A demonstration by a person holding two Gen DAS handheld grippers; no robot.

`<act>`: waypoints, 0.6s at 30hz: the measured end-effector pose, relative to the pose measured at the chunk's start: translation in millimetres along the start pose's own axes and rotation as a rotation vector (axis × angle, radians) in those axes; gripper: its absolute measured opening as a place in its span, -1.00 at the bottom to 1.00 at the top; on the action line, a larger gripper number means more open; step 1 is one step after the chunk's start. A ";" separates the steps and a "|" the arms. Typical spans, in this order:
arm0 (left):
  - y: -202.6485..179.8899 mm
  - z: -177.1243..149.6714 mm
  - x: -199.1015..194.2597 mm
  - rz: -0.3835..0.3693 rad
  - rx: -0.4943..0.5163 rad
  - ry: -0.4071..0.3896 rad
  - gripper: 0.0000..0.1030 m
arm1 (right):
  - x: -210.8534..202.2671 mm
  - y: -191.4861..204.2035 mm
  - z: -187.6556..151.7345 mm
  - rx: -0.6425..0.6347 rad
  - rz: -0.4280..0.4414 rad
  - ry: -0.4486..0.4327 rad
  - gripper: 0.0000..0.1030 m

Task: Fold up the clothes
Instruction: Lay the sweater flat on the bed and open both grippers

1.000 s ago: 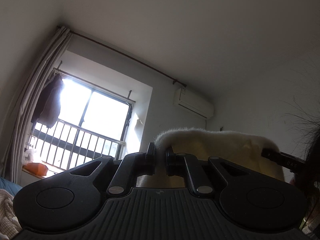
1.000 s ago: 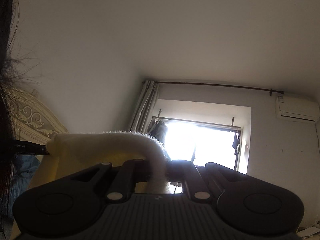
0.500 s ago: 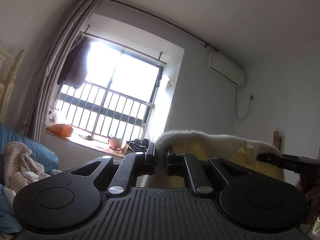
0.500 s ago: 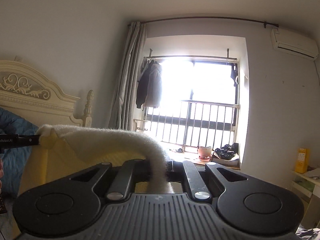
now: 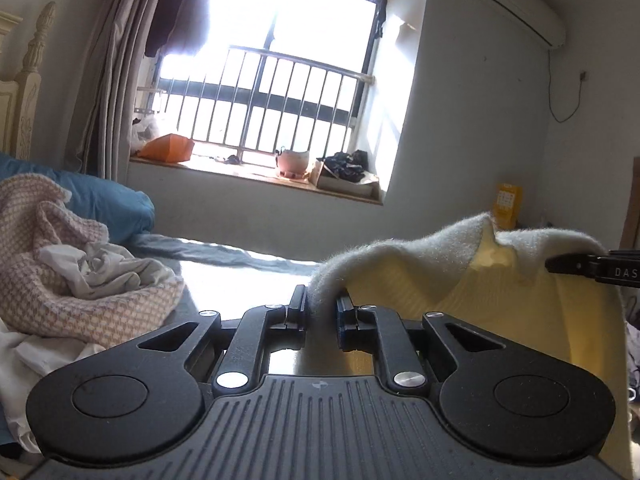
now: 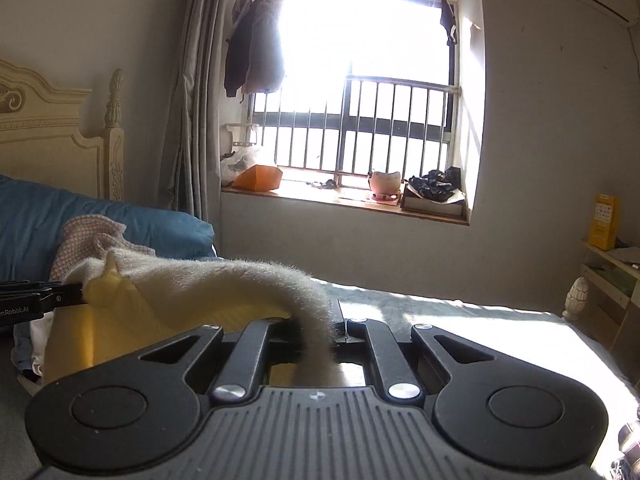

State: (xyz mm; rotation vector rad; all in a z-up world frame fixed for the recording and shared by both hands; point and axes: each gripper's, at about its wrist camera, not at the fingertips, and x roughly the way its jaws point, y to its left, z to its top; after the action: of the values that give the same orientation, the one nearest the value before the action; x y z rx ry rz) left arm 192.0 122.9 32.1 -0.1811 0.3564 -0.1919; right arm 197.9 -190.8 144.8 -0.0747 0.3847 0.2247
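Holding a cream-and-yellow garment (image 5: 500, 280) stretched in the air above the bed (image 6: 460, 320), both tools grip its fuzzy top edge.

1. Far left: a heap of unfolded laundry (image 5: 60, 264) lies on the bed beside a blue pillow (image 5: 112, 204). It sits close below the left end of the garment.
2. Left gripper (image 5: 322, 312): its fingers are pressed together, pinching the fuzzy hem of the garment.
3. Centre: the hem sags between the two grips, with the yellow lining hanging below.
4. Right gripper (image 6: 334, 328): its fingers are likewise clamped on the hem, which passes between them.

Likely faults:
- The pile is thick and soft; a shallow pinch may slip under the garment's weight and drop one corner.
- Uneven lowering would lay the garment skewed or creased.
- Setting down too far left may trap the garment on the laundry heap.
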 end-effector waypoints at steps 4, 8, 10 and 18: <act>21.5 -61.3 52.0 0.073 -0.056 0.282 0.11 | 88.0 -20.8 -67.5 0.148 -0.029 0.333 -0.07; 36.7 -97.5 53.7 0.075 -0.101 0.357 0.11 | 104.2 -46.6 -132.2 0.281 -0.049 0.463 -0.06; 41.8 -99.5 45.4 0.074 -0.101 0.364 0.11 | 88.2 -60.0 -147.4 0.332 -0.019 0.470 -0.06; 53.5 -90.6 -53.4 0.035 -0.097 0.345 0.16 | -5.6 -80.1 -165.2 0.360 0.187 0.455 -0.02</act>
State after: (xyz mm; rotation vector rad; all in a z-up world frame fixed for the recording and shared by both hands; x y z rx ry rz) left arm 118.3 173.4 -45.0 -0.2384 0.7120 -0.1713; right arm 151.3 -288.8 -3.4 0.2704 0.8817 0.3205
